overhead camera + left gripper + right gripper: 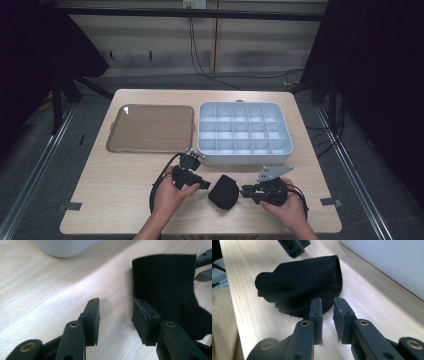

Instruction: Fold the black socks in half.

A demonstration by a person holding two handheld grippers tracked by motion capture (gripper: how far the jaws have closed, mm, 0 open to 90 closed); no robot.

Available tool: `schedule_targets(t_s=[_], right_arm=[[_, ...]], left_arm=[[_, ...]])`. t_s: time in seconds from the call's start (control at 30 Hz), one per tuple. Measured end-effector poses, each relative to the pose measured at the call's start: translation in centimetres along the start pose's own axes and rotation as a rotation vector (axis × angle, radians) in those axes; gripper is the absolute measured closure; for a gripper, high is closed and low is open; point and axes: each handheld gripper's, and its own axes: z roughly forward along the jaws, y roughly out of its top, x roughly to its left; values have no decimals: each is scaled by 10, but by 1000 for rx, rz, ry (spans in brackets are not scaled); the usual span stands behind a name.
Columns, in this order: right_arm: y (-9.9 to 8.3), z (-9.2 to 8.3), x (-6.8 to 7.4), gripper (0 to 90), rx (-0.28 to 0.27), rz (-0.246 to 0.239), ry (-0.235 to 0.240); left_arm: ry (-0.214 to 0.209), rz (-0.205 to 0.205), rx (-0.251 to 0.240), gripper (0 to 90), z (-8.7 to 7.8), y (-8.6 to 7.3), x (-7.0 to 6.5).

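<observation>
One rolled black sock (223, 192) lies loose on the table (120, 185), not yet stowed.

Both grippers flank it at the near edge: the left gripper (199, 183) sits just to its left with jaws spread and only bare wood between the pads, the sock's cuff just beyond the right pad; the right gripper (247, 192) sits just to its right with jaws a little apart, tips at the sock's hem but pinching nothing. The sock looks folded into a bundle already, so the folding seems done. Judging by the layout, what remains is to grasp it and carry it to the white divided organizer box (286, 131) behind, whose visible compartments look empty; the lid (150, 128) lies beside the box.
</observation>
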Motion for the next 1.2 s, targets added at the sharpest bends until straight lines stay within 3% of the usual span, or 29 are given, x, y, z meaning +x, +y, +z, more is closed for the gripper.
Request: schedule_targets(t_s=[0.33, 0.57, 1.2], right_arm=[[0, -1, -2, 739, -6, 13, -17], [0, -2, -3, 719, -7, 20, -22], [5, -10, -5, 667, -46, 45, -34]], left_arm=[[-17, 39, 31, 578, 5, -8, -13], [-36, 42, 32, 585, 8, -11, -21], [-54, 77, 41, 602, 14, -8, -39]])
